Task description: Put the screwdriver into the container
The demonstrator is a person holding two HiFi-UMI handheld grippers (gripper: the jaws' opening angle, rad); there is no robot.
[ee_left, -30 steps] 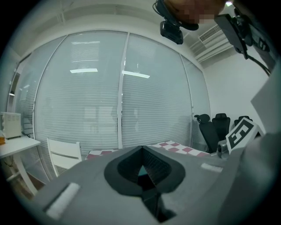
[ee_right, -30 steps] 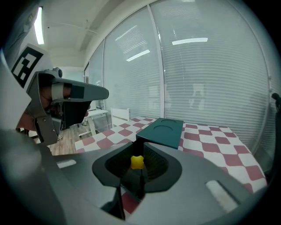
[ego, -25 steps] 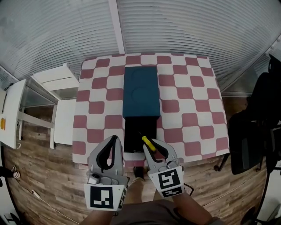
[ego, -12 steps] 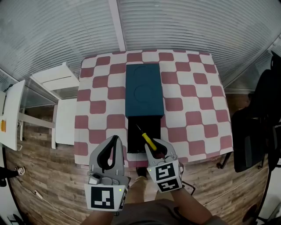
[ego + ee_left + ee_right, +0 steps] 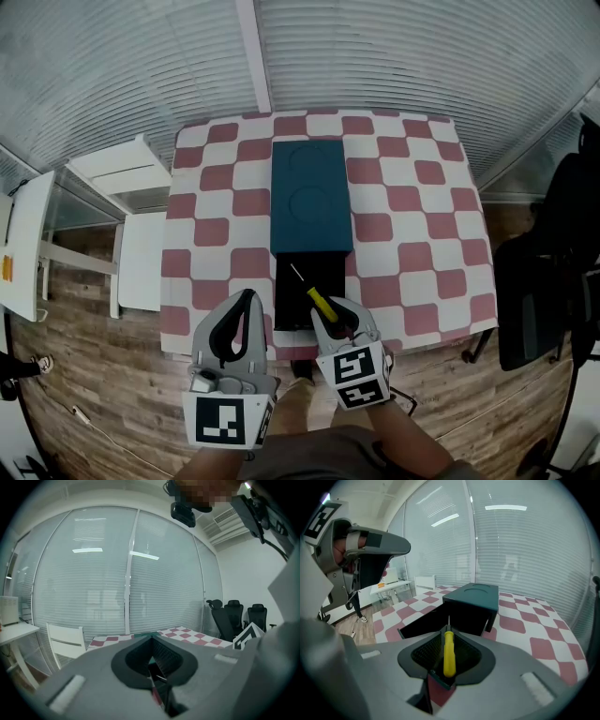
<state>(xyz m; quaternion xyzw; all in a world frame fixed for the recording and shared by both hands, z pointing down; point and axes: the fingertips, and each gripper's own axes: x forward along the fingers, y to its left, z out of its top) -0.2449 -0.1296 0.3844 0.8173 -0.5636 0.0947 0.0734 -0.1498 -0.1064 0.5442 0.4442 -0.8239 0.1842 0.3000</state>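
A screwdriver with a yellow handle (image 5: 318, 303) (image 5: 448, 651) is clamped in my right gripper (image 5: 327, 321) (image 5: 448, 639), its thin metal shaft (image 5: 296, 275) pointing forward over the drawer. The container is a dark teal box (image 5: 311, 197) (image 5: 472, 598) on the checkered table, with its black drawer (image 5: 292, 302) (image 5: 429, 620) pulled out toward me. The screwdriver hangs just above the open drawer's near half. My left gripper (image 5: 236, 322) (image 5: 151, 660) is shut and holds nothing, at the table's near edge left of the drawer.
The red-and-white checkered table (image 5: 412, 234) stands on a wooden floor. White chairs (image 5: 127, 169) and a white desk (image 5: 23, 244) stand at the left. Black office chairs (image 5: 553, 272) stand at the right. Blinds cover the windows behind.
My right gripper with the screwdriver has held almost still over the drawer. The head view has shifted slightly, so the table sits a little lower and to the right in the picture.
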